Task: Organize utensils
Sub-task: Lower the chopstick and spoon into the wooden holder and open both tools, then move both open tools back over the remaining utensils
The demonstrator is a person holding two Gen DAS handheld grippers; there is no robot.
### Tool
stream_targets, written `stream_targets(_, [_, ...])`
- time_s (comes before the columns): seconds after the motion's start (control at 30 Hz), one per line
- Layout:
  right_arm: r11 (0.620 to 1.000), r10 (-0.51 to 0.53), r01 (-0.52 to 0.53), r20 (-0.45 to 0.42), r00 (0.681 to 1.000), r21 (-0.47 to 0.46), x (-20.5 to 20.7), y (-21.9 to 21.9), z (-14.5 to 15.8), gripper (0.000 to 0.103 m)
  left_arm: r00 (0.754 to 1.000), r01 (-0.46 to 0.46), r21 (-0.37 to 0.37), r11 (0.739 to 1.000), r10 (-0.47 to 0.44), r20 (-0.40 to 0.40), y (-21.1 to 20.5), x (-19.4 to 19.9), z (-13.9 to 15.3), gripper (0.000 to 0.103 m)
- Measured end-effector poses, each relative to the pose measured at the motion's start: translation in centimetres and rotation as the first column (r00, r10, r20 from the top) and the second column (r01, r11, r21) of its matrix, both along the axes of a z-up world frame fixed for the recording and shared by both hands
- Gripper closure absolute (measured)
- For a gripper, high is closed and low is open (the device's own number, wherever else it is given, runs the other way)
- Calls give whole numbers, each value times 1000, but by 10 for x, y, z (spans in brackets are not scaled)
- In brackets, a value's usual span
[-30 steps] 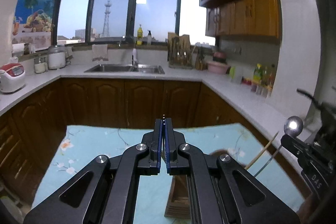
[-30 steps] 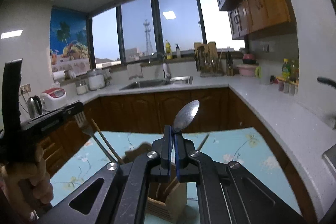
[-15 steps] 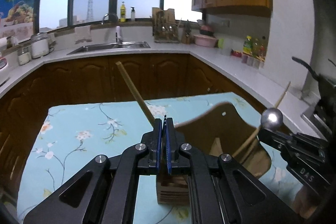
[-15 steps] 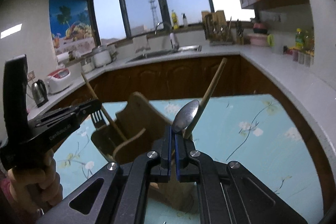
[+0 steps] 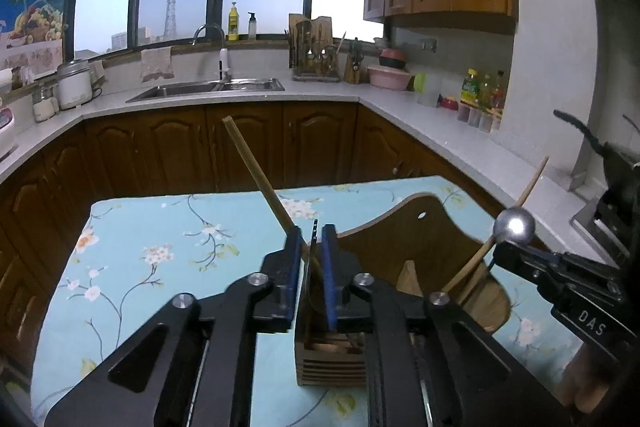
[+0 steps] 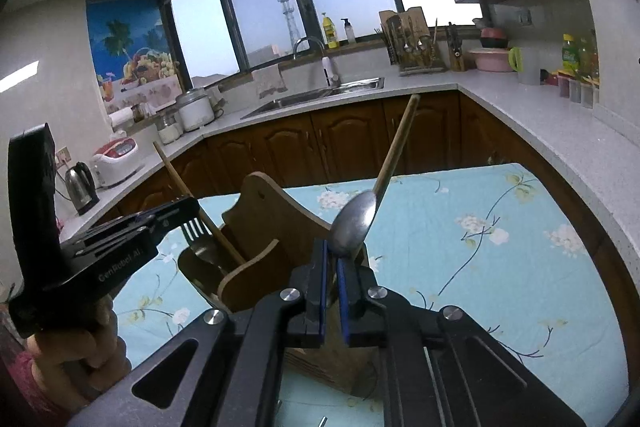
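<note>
While hovering over the tan wooden utensil holder with its curved, holed back panel (image 5: 424, 247), pinches a shiny steel spoon (image 6: 354, 223) by the handle between the pressed-in fingers of the right gripper (image 6: 332, 261), bowl up, probably to steer the handle down into a slot. Spreads the fingers of the left gripper (image 5: 311, 241) either side of a thin steel fork (image 6: 194, 227), tines up, without visibly touching it. Looks like a let-go, fork standing in a compartment of the holder. Leaves two long wooden sticks (image 5: 256, 179) leaning outward from the holder, likely thanks to roomy slots. Rests the holder on the pale blue flowered surface (image 5: 160, 227). Cannot see the slot bottoms, the spoon's handle end, or which compartment takes what, all blocked by the black gripper bodies. Cannot confirm how deep the fork sits.
</note>
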State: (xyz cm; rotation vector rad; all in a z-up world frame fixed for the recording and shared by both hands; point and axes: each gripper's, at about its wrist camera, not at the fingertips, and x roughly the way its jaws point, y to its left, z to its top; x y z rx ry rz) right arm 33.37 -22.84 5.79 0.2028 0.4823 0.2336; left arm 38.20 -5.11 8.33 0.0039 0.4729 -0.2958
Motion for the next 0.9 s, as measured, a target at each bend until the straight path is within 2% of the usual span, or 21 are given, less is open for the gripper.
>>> stream_targets(0.1, [1000,-7,7,3,1000,7,-5,-3,3,88,1000,-19,-23,1000,19,23,9,-11,7,68])
stream_targets(0.13, [1000,-14,14,3,1000,14,-8,-5,4,81,999,-26,-29,999,26,28,12,-16,9,65])
stream_targets(0.17, [1000,-22,21,4,1000,23,-12,-8,5,70,999,-30,-37,999,31,30,15,-18,10,58])
stream_targets(0.23, [998,-34,34,8,999,47,-20,-12,6,61,998,-56,-62,997,58,36,27,-29,12,48])
stream_targets(0.3, [997,-53,52,10,999,64,-28,-17,6,48,996,-83,-77,994,85,28,37,-40,11,37])
stream_targets(0.33, [995,-65,64,11,998,70,-33,-19,6,39,995,-94,-87,992,96,21,43,-45,10,33])
stream_targets(0.4, [993,-82,79,24,996,90,-45,-24,7,30,993,-117,-105,988,119,13,54,-57,7,24])
stream_targets(0.47, [992,-84,80,37,996,99,-57,-25,8,15,990,-143,-112,983,143,-2,61,-68,4,16])
stream_targets(0.53, [992,-87,82,53,995,95,-70,-23,9,8,990,-144,-123,982,143,-12,69,-85,0,15])
stream_targets(0.9, [996,-58,51,94,994,80,-145,-14,12,3,985,-163,-175,971,150,-85,97,-166,-16,12])
